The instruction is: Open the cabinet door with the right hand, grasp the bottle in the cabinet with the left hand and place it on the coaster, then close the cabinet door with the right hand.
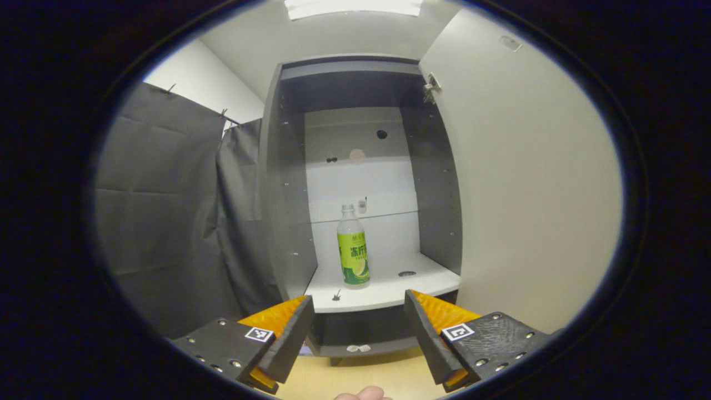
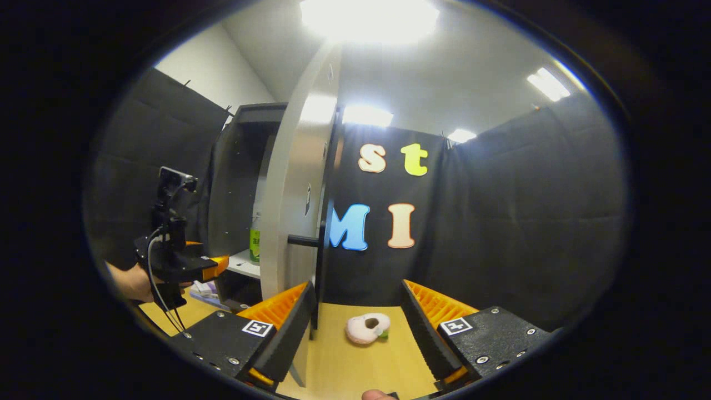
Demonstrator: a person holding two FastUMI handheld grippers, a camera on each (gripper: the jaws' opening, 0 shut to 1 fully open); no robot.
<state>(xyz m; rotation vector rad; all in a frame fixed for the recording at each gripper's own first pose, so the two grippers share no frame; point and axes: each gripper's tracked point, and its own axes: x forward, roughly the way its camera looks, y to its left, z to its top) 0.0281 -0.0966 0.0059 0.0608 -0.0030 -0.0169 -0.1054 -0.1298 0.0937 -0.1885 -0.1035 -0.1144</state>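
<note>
The cabinet door [image 1: 533, 183] stands swung wide, so the step in hand is the reach for the bottle [image 1: 353, 247], which stands upright on the white shelf [image 1: 383, 289] inside the cabinet [image 1: 289, 183], a little left of the shelf's middle and near its front edge. The left gripper [image 1: 358, 328] faces the opening with its jaws spread wide and nothing between them, still short of the shelf. The right gripper [image 2: 358, 328] is likewise wide open and empty, near the edge of the door beside its dark handle [image 2: 303, 240]. In the right gripper view the left gripper [image 2: 214, 265] shows farther off, held by a hand [image 2: 133, 283] in front of the cabinet. To do this well, the left gripper should go in level, centred on the bottle's labelled body rather than the narrow neck, both fingers clear of the cabinet's side walls — then close only once the bottle sits well between them. A pale, ring-like object [image 2: 366, 328] lies on the wooden table [image 2: 344, 366] beyond the door — possibly the coaster, though its shape is hard to read here.
</note>
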